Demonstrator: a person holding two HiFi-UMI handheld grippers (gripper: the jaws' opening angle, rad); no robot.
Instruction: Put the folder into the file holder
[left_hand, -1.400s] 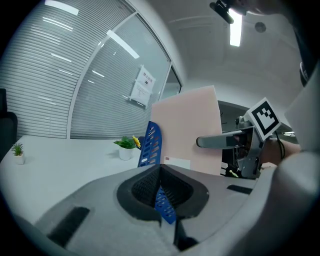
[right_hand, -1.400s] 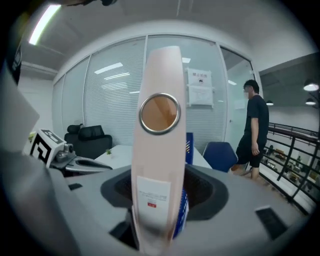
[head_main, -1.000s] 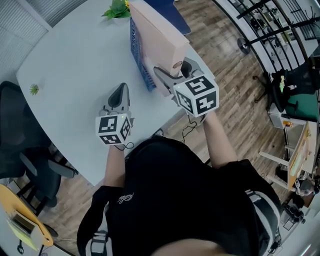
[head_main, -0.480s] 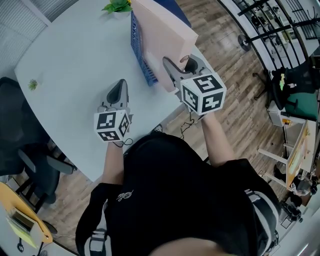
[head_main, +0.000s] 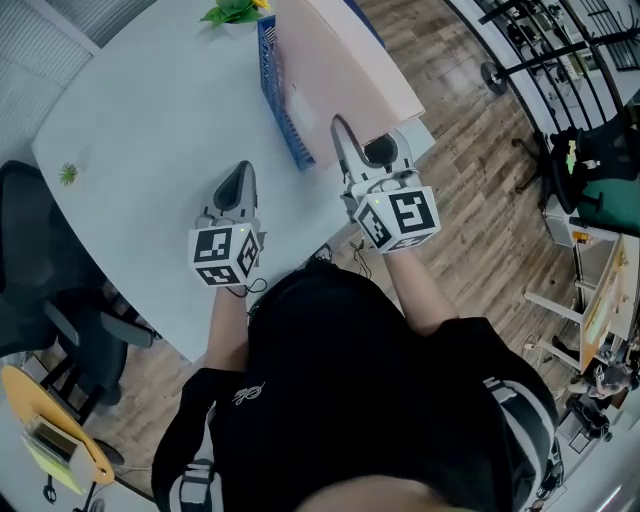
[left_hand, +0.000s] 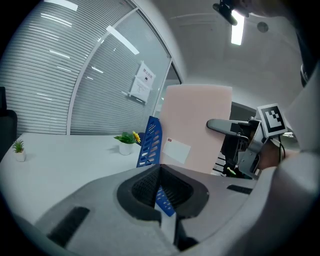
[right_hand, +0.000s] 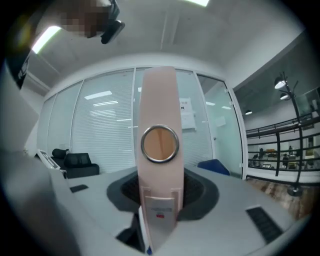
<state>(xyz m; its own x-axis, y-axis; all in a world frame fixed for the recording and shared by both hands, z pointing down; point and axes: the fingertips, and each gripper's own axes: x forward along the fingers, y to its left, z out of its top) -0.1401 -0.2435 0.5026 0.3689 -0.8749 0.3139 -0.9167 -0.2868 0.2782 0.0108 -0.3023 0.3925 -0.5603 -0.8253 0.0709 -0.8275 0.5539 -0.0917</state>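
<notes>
A pink folder stands on edge beside the blue file holder at the table's far right and leans away from it to the right. My right gripper has the folder's spine with the round ring hole between its jaws; they are closing and the pads press on the spine. The left gripper rests on the white table, shut and with nothing in it. From the left gripper view, the file holder is to the left of the folder.
A potted plant stands behind the file holder, and a tiny plant sits at the table's left edge. A black chair is to the left. The table's right edge runs just under the folder, with wooden floor beyond.
The right gripper has narrowed onto the folder's spine and drawn back toward the person. The folder has tipped to the right, away from the file holder. The left gripper has stayed put.
</notes>
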